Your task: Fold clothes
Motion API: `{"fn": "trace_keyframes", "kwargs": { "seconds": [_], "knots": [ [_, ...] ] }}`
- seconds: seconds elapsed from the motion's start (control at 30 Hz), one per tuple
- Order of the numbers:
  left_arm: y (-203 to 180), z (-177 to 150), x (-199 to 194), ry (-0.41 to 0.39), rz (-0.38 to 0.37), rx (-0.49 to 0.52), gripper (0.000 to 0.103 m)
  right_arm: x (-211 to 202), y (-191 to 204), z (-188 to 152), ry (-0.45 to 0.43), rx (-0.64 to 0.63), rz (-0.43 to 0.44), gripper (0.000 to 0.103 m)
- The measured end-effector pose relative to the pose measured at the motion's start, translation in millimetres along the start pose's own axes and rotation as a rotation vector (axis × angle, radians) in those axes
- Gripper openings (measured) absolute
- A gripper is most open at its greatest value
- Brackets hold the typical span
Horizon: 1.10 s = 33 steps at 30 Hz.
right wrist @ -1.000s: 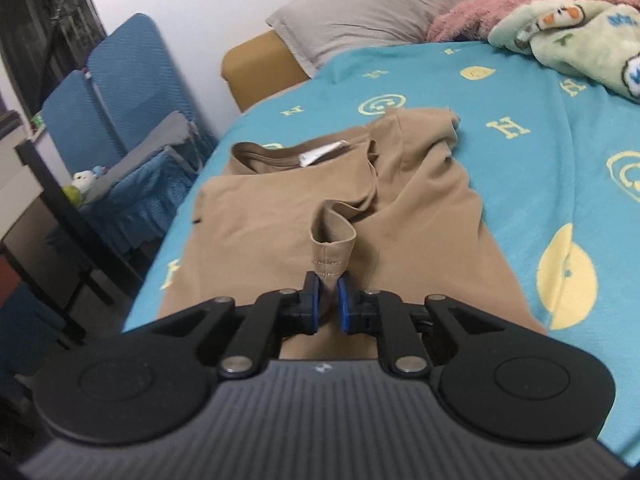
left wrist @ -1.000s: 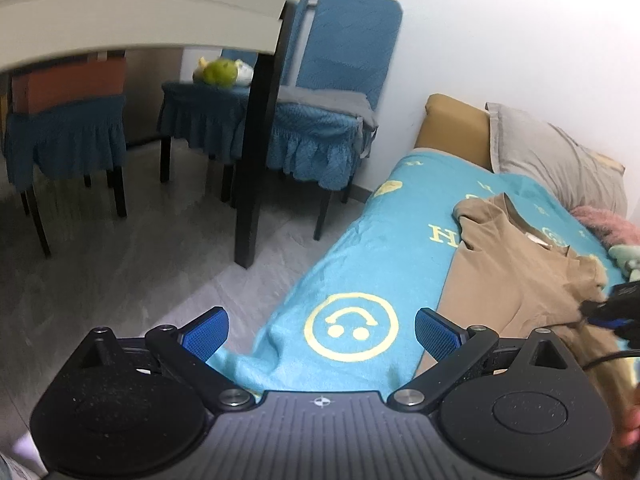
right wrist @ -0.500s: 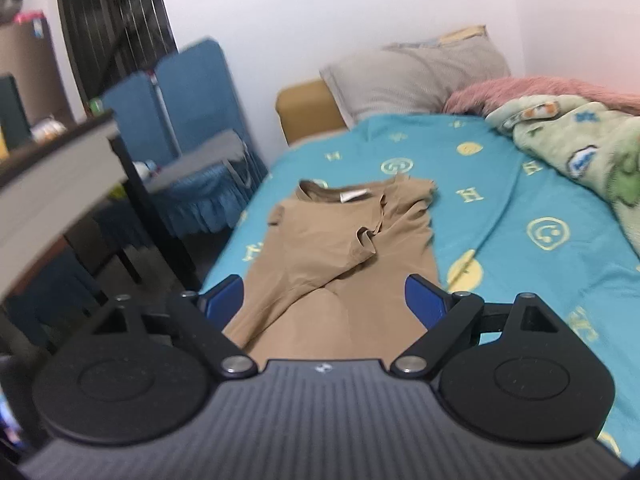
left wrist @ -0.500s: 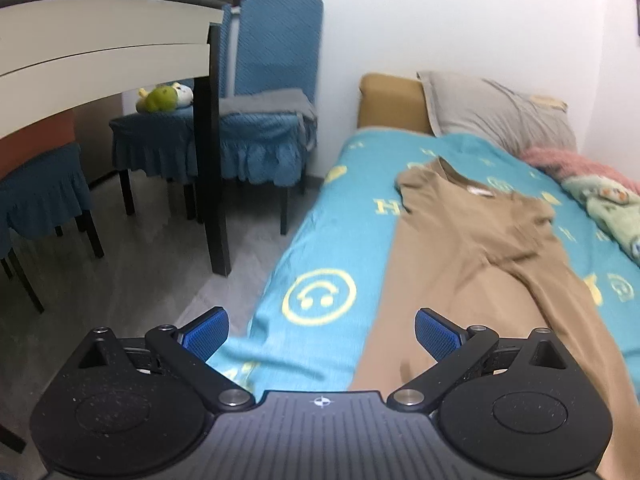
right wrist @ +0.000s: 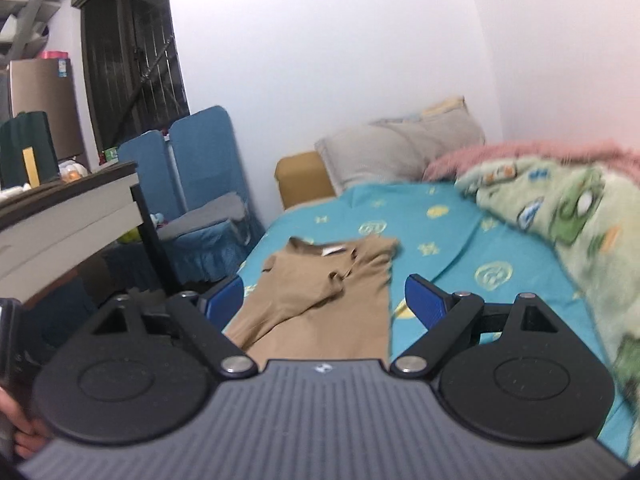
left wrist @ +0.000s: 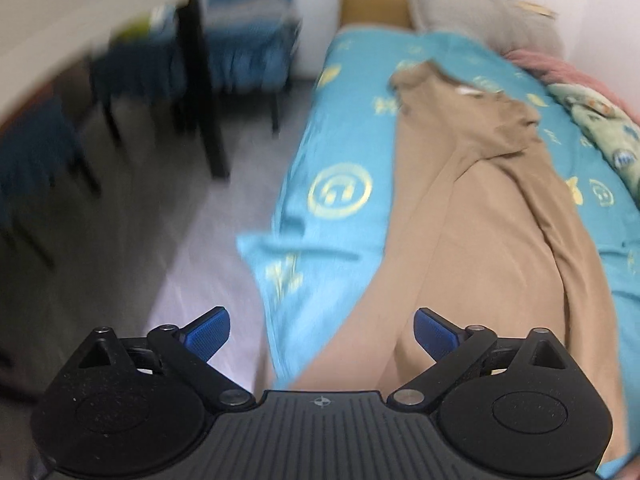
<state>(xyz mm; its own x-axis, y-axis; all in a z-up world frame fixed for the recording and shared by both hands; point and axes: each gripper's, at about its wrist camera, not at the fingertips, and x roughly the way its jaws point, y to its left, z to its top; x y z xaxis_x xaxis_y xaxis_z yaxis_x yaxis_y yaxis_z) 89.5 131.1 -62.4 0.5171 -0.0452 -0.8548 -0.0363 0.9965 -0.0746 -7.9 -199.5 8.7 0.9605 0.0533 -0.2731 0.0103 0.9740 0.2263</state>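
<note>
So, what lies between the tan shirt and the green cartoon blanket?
Only bare turquoise bedsheet separates the tan shirt from the green cartoon blanket, shown in the right wrist view.

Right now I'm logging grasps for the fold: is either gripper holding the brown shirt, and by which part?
Nothing is held. Both the left gripper and right gripper have jaws wide open, clear of the brown shirt.

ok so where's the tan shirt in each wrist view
Left wrist: the tan shirt runs lengthwise down the right half, from the collar at upper centre to the bottom edge.
Right wrist: the shirt lies at centre, between the open fingers, collar far.
Shared landmark: the grey pillow at the bed's head.
</note>
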Motion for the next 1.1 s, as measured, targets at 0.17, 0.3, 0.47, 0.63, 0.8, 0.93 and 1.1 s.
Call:
{"fn": "trace_keyframes", "kwargs": {
  "seconds": [0.17,0.3,0.47,0.63,0.8,0.93,1.1],
  "knots": [
    [20.4,0.9,23.2,0.153,-0.018,-0.091,0.096,-0.4,-8.7,0.1,0.001,0.011,-0.010,0.089],
    [30.8,-1.6,32.8,0.216,0.023,-0.141,0.096,1.2,-16.3,-0.5,0.004,0.020,-0.024,0.089],
    [42.9,-4.4,43.4,0.272,0.035,-0.222,0.096,4.2,-17.7,-2.8,0.021,0.029,-0.008,0.089],
    [53.2,-6.3,50.8,0.334,-0.006,-0.272,0.094,6.1,-16.1,-4.4,0.041,0.028,-0.001,0.089],
    [54.2,-7.8,51.9,0.369,-0.039,-0.283,0.088,6.8,-19.9,-4.1,0.058,0.066,-0.001,0.089],
    [52.6,-7.5,50.4,0.383,-0.059,-0.278,0.085,8.9,-20.3,-5.2,0.075,0.076,-0.002,0.089],
    [50.6,-6.8,48.3,0.396,-0.085,-0.273,0.077,9.2,-20.4,-6.2,0.078,0.074,-0.021,0.089]
  ]
}}
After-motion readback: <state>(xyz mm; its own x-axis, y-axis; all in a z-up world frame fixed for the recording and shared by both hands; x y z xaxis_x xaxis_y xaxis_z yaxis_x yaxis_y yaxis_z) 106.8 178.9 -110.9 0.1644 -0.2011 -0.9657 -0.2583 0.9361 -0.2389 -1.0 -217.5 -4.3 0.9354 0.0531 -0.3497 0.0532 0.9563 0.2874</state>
